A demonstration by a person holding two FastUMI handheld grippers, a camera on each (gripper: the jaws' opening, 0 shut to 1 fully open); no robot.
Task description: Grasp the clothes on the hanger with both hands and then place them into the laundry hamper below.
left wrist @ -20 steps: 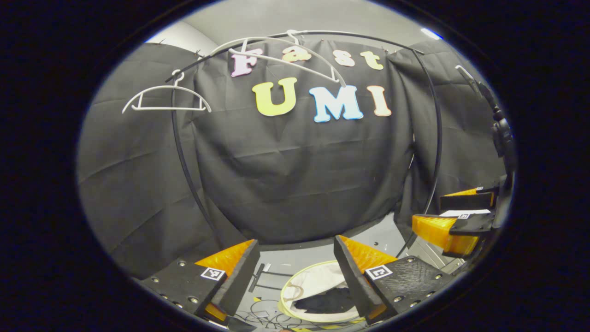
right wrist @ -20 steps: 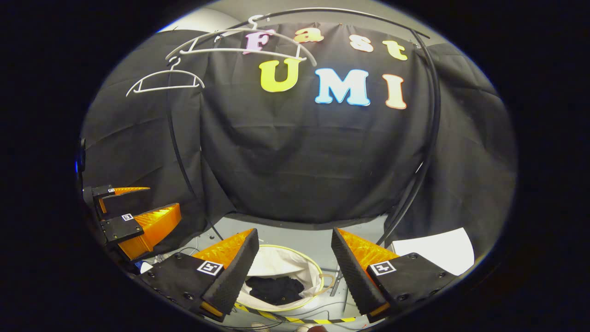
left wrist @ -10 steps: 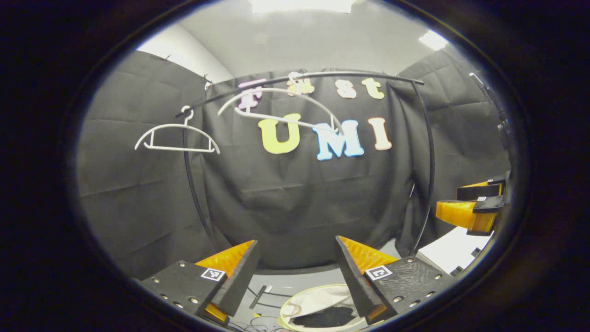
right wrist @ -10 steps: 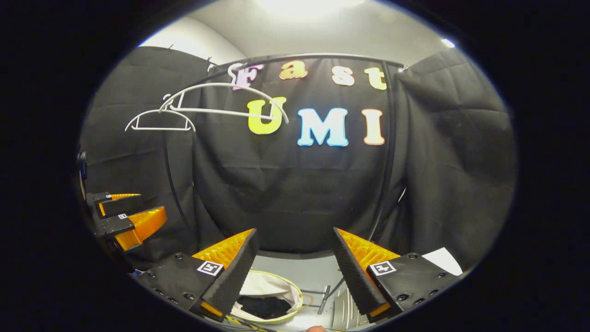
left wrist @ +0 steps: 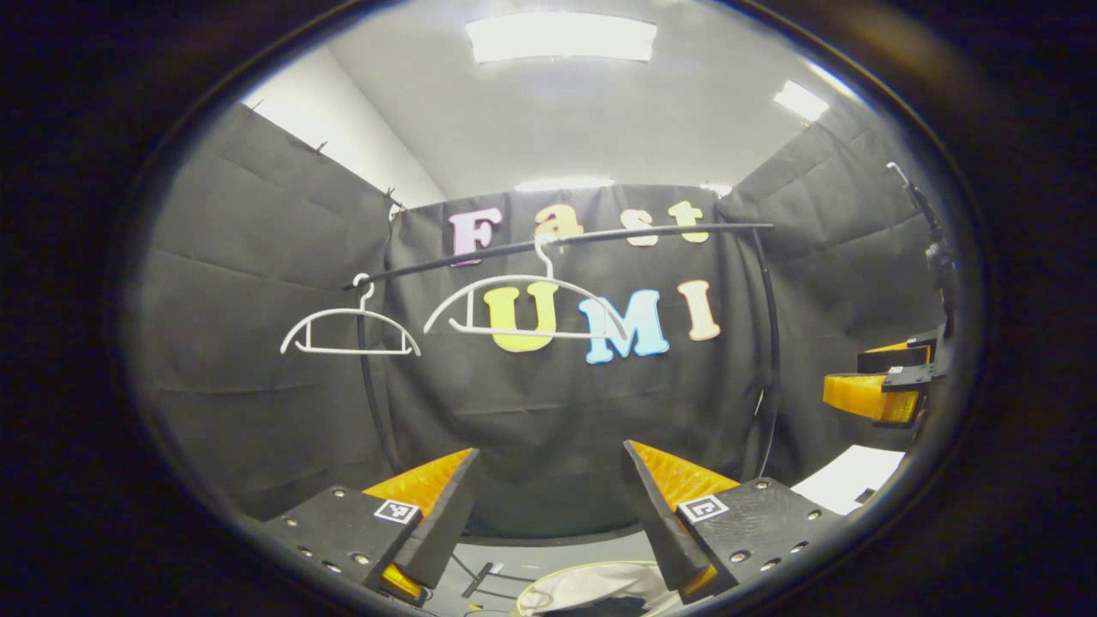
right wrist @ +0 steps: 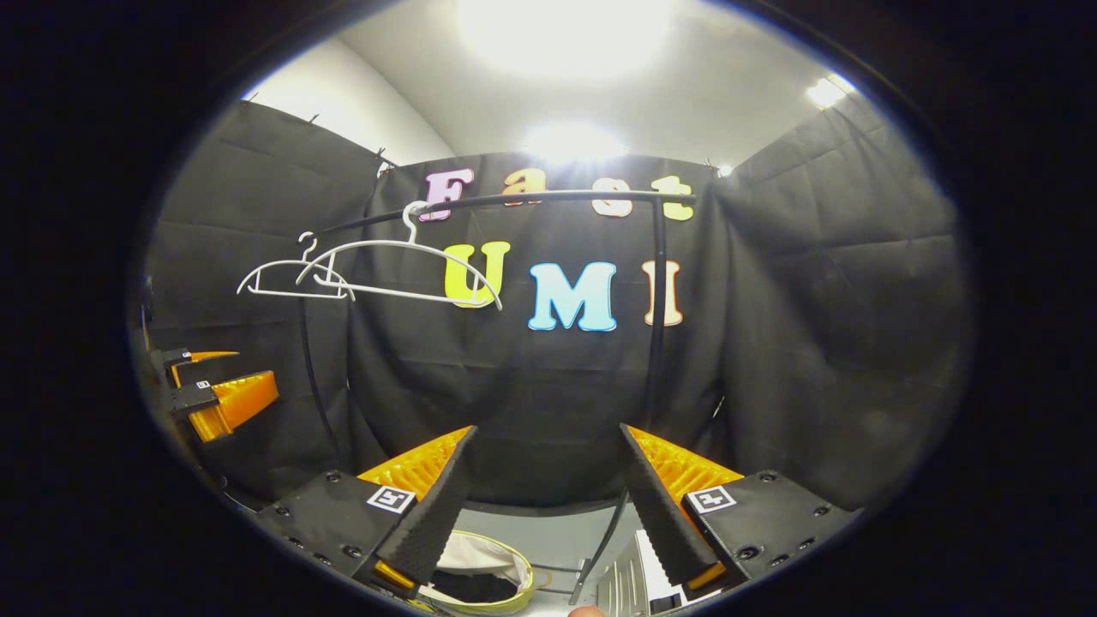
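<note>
Left gripper (left wrist: 548, 501): jaws wide, nothing between. Right gripper (right wrist: 544, 488): same, wide & empty. Both raised, aimed at back cloth, well above hamper (right wrist: 506, 561), seen low between the fingers in both views.

Dark clothes (right wrist: 467, 587) lying inside hamper, on pale lining. Two hangers bare on rail (left wrist: 600, 236): nearer hanger (left wrist: 523, 308) by rail's middle, far hanger (left wrist: 350, 332) near rail's left end. No garment seen on either.

Judged: drop done, task looks at or near its end. Step in hand = clearing away. To do well: keep jaws apart, so no cloth gets snagged; lift straight, away from hamper rim; stay below & clear of nearer hanger so as not to knock it off rail; keep the two grippers well apart. Worth a look down to check no sleeve hangs over rim, since hamper's mostly cut off at bottom edge here.
</note>
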